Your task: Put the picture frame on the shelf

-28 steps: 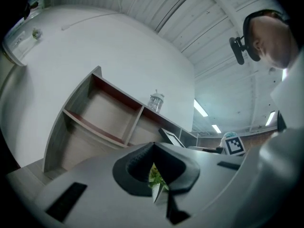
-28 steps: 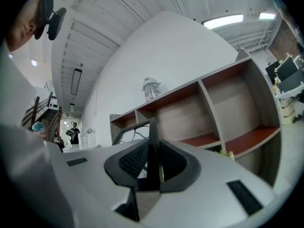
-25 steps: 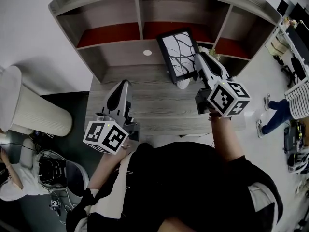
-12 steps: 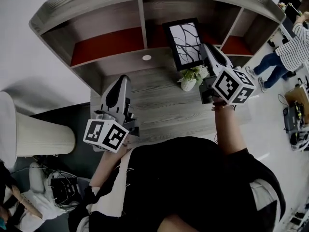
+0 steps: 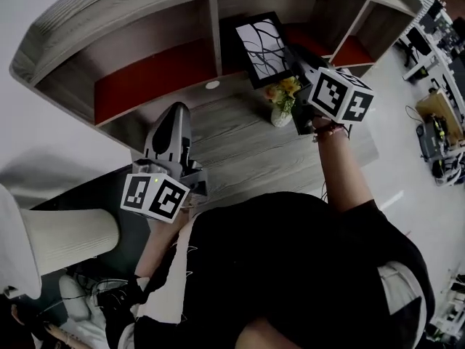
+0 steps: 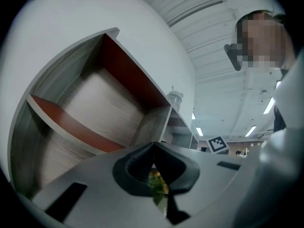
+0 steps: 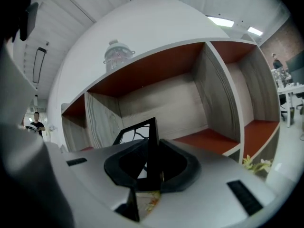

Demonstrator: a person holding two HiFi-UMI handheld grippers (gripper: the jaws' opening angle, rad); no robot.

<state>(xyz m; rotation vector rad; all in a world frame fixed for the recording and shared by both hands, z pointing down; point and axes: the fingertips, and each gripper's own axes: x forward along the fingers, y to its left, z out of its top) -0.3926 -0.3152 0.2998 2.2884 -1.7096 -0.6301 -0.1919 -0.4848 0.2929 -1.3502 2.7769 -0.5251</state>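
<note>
Here, picture frame [image 5: 256,41], clamped in right gripper [image 5: 295,54]

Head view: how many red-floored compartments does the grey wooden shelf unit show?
3: the left compartment, the middle compartment behind the black picture frame, and the right compartment, partly hidden.

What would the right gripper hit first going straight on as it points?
Likely the middle compartment's back wall, with the held picture frame touching before the right gripper itself; depth is unclear.
</note>
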